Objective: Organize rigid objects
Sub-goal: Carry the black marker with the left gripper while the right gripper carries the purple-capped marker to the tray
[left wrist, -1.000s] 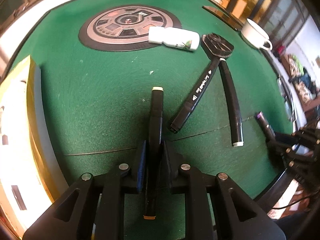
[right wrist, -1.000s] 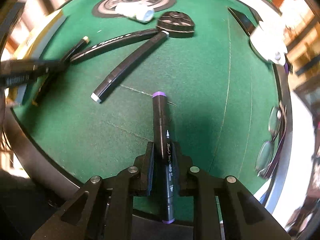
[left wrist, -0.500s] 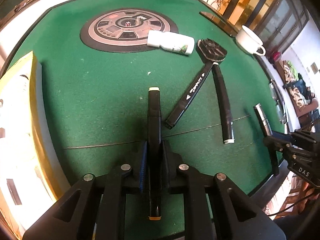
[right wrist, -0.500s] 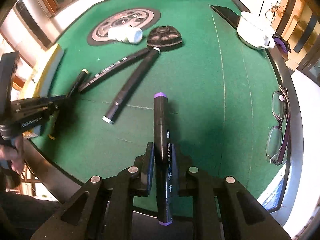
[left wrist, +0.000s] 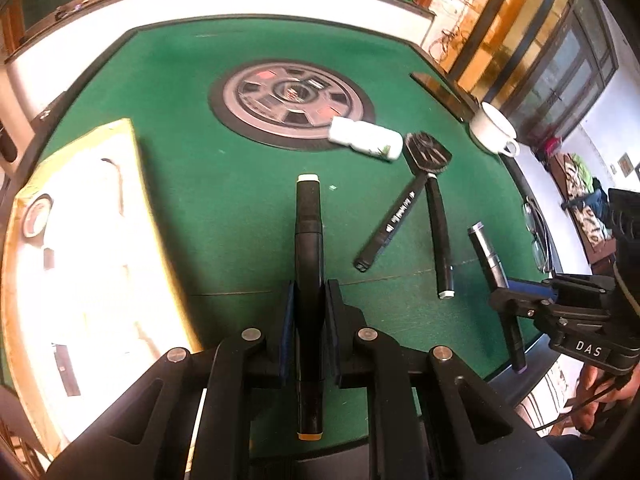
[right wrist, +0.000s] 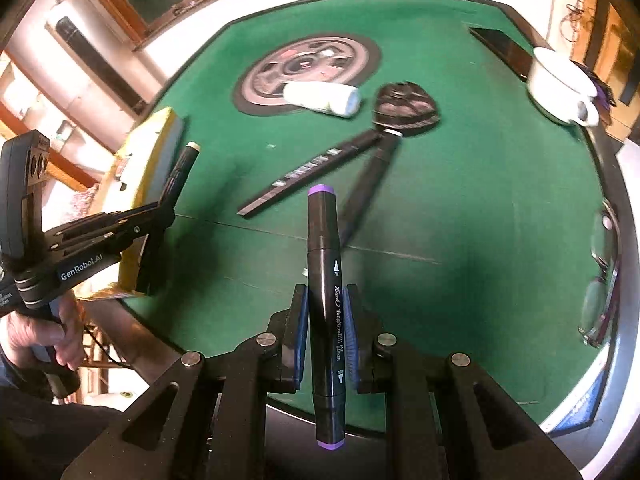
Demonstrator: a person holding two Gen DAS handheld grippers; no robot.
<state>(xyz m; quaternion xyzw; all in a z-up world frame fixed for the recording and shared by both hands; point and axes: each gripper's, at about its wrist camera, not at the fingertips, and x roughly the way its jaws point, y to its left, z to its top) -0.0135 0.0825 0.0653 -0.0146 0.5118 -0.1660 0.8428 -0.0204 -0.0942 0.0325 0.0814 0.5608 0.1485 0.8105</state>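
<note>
White cup (left wrist: 493, 133) near table edge, eyeglasses (right wrist: 602, 280), yellow-edged box (left wrist: 80, 264)

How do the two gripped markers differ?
The left gripper holds a marker with a cream far cap end and orange near end; the right gripper holds a marker with purple on both ends. White print shows on the right one; none shows on the left. Both are black-bodied, clamped mid-barrel, pointing forward above the green table.

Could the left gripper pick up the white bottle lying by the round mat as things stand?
Probably not yet. The left gripper is shut on a cream-capped marker, so it has no free grip. The path to the white bottle over the green table looks open otherwise.
</note>
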